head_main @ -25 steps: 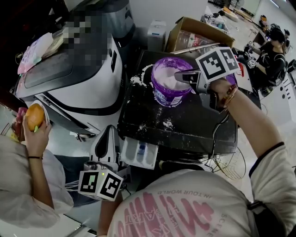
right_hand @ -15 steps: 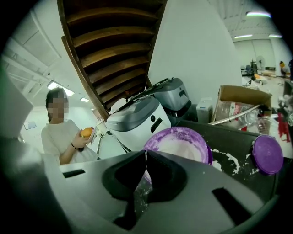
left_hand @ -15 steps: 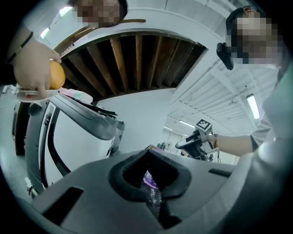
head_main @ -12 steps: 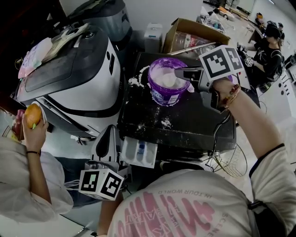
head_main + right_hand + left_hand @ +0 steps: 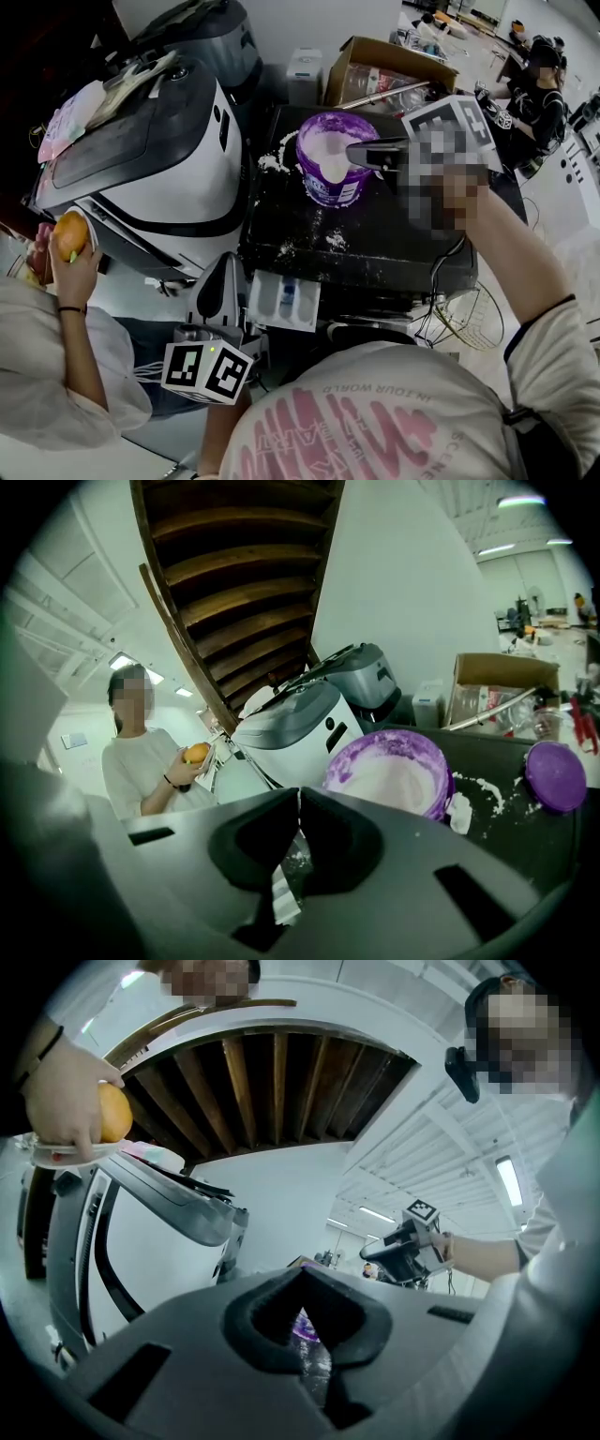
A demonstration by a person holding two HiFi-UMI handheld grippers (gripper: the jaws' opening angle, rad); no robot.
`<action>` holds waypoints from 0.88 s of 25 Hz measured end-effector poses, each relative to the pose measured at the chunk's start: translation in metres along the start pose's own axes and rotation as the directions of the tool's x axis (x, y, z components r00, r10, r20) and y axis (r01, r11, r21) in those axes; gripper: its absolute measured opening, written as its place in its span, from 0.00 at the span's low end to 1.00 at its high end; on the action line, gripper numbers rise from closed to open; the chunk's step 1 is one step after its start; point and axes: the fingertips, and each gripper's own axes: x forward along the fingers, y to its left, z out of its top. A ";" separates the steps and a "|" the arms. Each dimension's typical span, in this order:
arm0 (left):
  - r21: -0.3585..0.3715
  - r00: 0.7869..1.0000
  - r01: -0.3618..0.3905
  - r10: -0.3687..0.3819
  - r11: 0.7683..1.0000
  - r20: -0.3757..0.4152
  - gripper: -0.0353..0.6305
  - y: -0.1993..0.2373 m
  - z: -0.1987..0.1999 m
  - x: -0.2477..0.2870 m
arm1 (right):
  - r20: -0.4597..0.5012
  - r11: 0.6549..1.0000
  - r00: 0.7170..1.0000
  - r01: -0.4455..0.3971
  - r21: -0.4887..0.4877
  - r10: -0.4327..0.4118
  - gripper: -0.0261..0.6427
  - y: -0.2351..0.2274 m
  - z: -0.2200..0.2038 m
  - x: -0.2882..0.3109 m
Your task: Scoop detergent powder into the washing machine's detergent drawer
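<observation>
A purple tub (image 5: 328, 192) of white detergent powder stands on the black top (image 5: 394, 248); in the right gripper view it lies just ahead (image 5: 389, 775). My right gripper (image 5: 352, 153) hangs over the tub's right rim, shut, with a white heaped scoop (image 5: 335, 169) at its tip. A thin white strip shows between its jaws (image 5: 298, 794), apparently the scoop's handle. The white detergent drawer (image 5: 281, 302) sticks out below the top's front edge. My left gripper (image 5: 225, 260) sits just left of the drawer, jaws together (image 5: 302, 1274), nothing seen in them.
A big white and grey appliance (image 5: 159, 159) fills the left. Spilled powder (image 5: 333, 246) dots the black top, and a purple lid (image 5: 555, 775) lies right of the tub. A cardboard box (image 5: 384, 70) stands behind. A person holding an orange (image 5: 70, 234) stands left.
My right gripper has lifted a little above the powder with the scoop. The left gripper has stayed by the drawer.
</observation>
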 end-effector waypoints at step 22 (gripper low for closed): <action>-0.016 0.998 -0.005 0.004 1.000 -0.070 0.06 -0.010 -0.034 -0.035 | -0.058 0.990 0.996 -0.056 0.129 0.064 0.05 0.015 -0.097 0.015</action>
